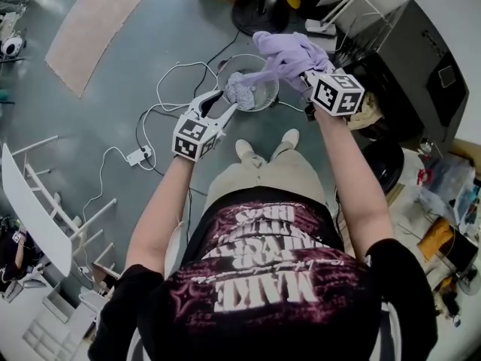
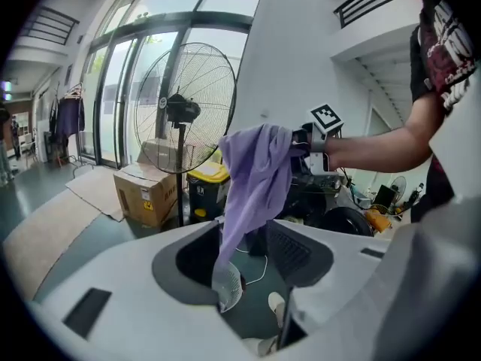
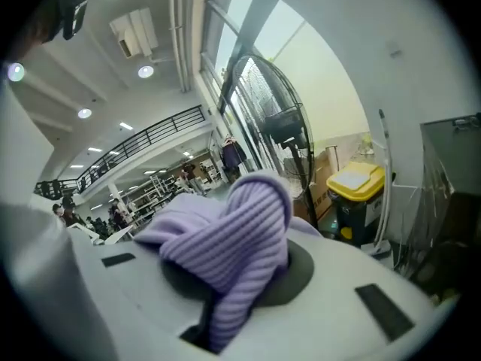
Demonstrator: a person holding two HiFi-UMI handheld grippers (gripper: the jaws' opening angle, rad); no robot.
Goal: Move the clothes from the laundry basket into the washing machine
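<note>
**A:** Item one, left tongs [image 1: 225,104]?
**B:** Over the basket [image 1: 272,100], jaws apart, nothing between the pads. In the left gripper view the basket shows below through the gap.

**A:** Right tongs [image 1: 307,75]?
**B:** Higher, and to the right of the left pair. The jaws are closed on a lilac sweater [image 1: 285,51] in ribbed knit. A thick fold bulges out between the jaws, and the rest hangs in a long tail toward the basket.

**A:** Basket contents?
**B:** One grey cloth [image 1: 240,89], bunched up. In the head view the left tongs' tips sit just beside it. I cannot tell whether they touch.

**A:** The basket itself?
**B:** White and round with a mesh wall. It stands on the grey floor [image 1: 113,89], just ahead of the person's shoes [image 1: 245,150].

**A:** Machine?
**B:** A dark machine [image 1: 409,59] at the right, near the right tongs. The sweater is outside it, in the air.

**A:** Sundries?
**B:** Beyond the basket there is a standing fan [image 2: 184,111], a cardboard box [image 2: 146,194] and a yellow-lidded bin [image 2: 209,177]. White cables [image 1: 169,89] and a power strip [image 1: 140,155] lie on the floor at the left. A white rack [image 1: 45,201] stands farther left.
</note>
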